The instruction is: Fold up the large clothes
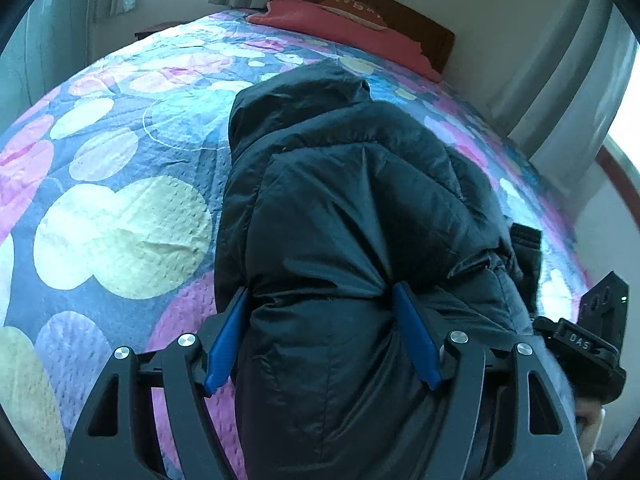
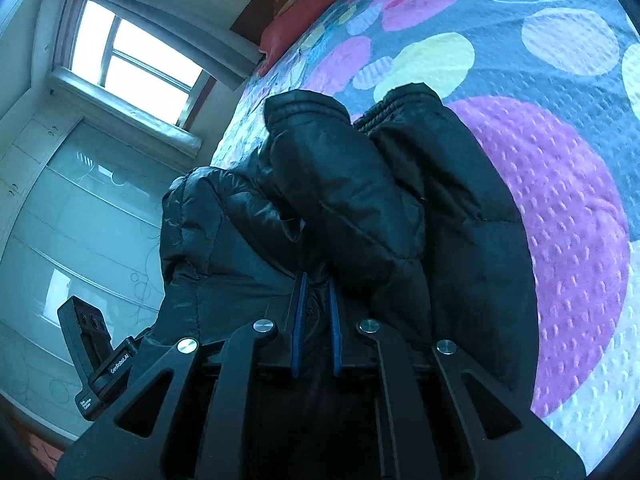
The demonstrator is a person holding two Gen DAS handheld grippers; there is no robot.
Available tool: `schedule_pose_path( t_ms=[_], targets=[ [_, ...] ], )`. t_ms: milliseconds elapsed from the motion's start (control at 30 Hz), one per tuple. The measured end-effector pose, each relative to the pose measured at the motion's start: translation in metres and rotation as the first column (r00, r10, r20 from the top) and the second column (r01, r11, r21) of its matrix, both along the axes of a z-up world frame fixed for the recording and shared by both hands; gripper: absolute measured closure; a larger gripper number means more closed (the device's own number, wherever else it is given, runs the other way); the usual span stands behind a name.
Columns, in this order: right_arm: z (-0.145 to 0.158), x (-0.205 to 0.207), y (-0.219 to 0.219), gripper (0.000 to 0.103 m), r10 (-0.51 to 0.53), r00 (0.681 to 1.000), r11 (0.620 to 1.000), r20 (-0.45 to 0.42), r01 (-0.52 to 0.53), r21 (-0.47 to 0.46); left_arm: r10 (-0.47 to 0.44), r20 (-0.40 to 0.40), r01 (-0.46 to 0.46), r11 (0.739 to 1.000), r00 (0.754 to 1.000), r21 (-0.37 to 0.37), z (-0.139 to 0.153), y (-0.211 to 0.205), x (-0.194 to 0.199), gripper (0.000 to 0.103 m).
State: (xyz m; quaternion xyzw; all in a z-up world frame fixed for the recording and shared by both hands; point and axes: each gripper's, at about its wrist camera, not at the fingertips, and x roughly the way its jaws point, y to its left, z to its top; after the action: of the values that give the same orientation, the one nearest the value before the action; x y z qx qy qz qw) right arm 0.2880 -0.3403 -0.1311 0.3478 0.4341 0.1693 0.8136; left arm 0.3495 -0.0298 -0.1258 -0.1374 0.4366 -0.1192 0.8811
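Bright window lights pale walls, a wooden headboard and a dotted bedspread.

Left gripper, black linkage arms, silver pivot screws, blue jaws

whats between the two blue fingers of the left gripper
A thick fold of the black puffer jacket fills the gap between the left gripper's blue fingers, seen in the left wrist view.

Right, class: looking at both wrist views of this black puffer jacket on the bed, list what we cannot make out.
- Left wrist view: the jacket's lower end is cut off by the bottom edge.
- Left wrist view: the bedspread beneath is hidden by the jacket.
- Right wrist view: what the right gripper pinches is lost in dark folds.
- Left wrist view: lettering on the red pillow is too small to read.
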Motion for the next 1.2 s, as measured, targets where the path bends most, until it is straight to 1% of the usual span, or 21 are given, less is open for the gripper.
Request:
schedule_pose_path(
  t_ms=[33,100,167,233,333,400,433,500,533,600,700,733,833,1033,1100,1133,1200],
  targets=[
    [0.003,-0.002,-0.002,0.091,0.000,1.000,1.000,-0.001,0.000,-0.006,-0.001,-0.003,0.001,1.000,1.000,-0.014,0.002,0.004,-0.002,0.033],
    [0.015,-0.012,-0.004,0.084,-0.008,1.000,1.000,0.005,0.008,-0.013,0.009,-0.013,-0.009,0.999,1.000,-0.051,0.008,0.011,-0.008,0.033],
    [0.028,-0.031,-0.009,0.064,-0.018,1.000,1.000,0.024,0.018,-0.004,0.026,-0.018,-0.028,0.995,1.000,-0.096,0.014,0.019,-0.020,0.033],
    [0.040,-0.052,-0.010,0.059,-0.013,0.999,1.000,0.040,0.014,-0.016,0.032,-0.017,-0.034,0.989,0.999,-0.142,0.018,0.026,-0.034,0.033],
    [0.045,-0.082,-0.009,0.058,0.005,0.999,1.000,0.037,-0.005,-0.009,0.019,-0.024,-0.024,0.981,1.000,-0.195,0.023,0.029,-0.062,0.033],
    [0.044,-0.103,-0.009,0.058,0.014,0.999,1.000,0.037,-0.014,-0.006,0.013,-0.021,-0.017,0.981,1.000,-0.191,0.022,0.029,-0.082,0.033],
    [0.044,-0.107,-0.008,0.058,0.014,0.999,1.000,0.037,-0.014,-0.008,0.011,-0.018,-0.015,0.982,1.000,-0.191,0.022,0.028,-0.085,0.033],
    [0.040,-0.110,-0.005,0.063,0.026,1.000,0.999,0.011,-0.026,-0.032,0.008,-0.023,-0.012,0.986,1.000,-0.168,0.017,0.025,-0.092,0.032],
    [0.036,-0.108,-0.003,0.071,0.030,1.000,0.999,-0.003,-0.030,-0.045,0.002,-0.031,-0.006,0.990,1.000,-0.144,0.014,0.021,-0.092,0.032],
    [0.026,-0.105,-0.003,0.073,0.032,0.999,0.999,-0.023,-0.032,-0.024,-0.001,-0.040,-0.004,0.993,0.999,-0.122,0.008,0.018,-0.090,0.032],
    [0.014,-0.103,-0.005,0.076,0.031,0.999,0.999,-0.032,-0.031,-0.015,-0.018,-0.026,0.017,0.999,1.000,-0.036,0.001,0.006,-0.088,0.032],
    [0.011,-0.103,-0.004,0.077,0.030,0.999,0.999,-0.026,-0.030,-0.015,-0.018,-0.021,0.018,1.000,1.000,-0.022,-0.001,0.005,-0.089,0.032],
    [0.007,-0.106,-0.004,0.077,0.020,1.000,1.000,-0.017,-0.020,-0.013,-0.004,-0.022,0.004,1.000,1.000,-0.019,-0.006,0.004,-0.091,0.032],
    [0.010,-0.113,-0.003,0.077,-0.007,1.000,1.000,-0.003,0.007,0.003,0.013,-0.021,-0.014,0.999,1.000,-0.034,-0.002,0.005,-0.095,0.032],
    [0.010,-0.118,-0.007,0.076,-0.016,1.000,1.000,0.000,0.016,0.017,0.025,-0.029,-0.026,0.999,0.999,-0.047,0.000,0.008,-0.095,0.031],
    [0.013,-0.121,-0.009,0.073,-0.023,1.000,1.000,0.006,0.023,0.022,0.028,-0.029,-0.029,0.998,0.999,-0.050,0.001,0.010,-0.096,0.031],
    [0.020,-0.125,-0.011,0.070,-0.036,0.999,0.999,0.011,0.036,0.015,0.033,-0.014,-0.033,0.999,0.999,-0.032,0.007,0.010,-0.101,0.031]
  ],
)
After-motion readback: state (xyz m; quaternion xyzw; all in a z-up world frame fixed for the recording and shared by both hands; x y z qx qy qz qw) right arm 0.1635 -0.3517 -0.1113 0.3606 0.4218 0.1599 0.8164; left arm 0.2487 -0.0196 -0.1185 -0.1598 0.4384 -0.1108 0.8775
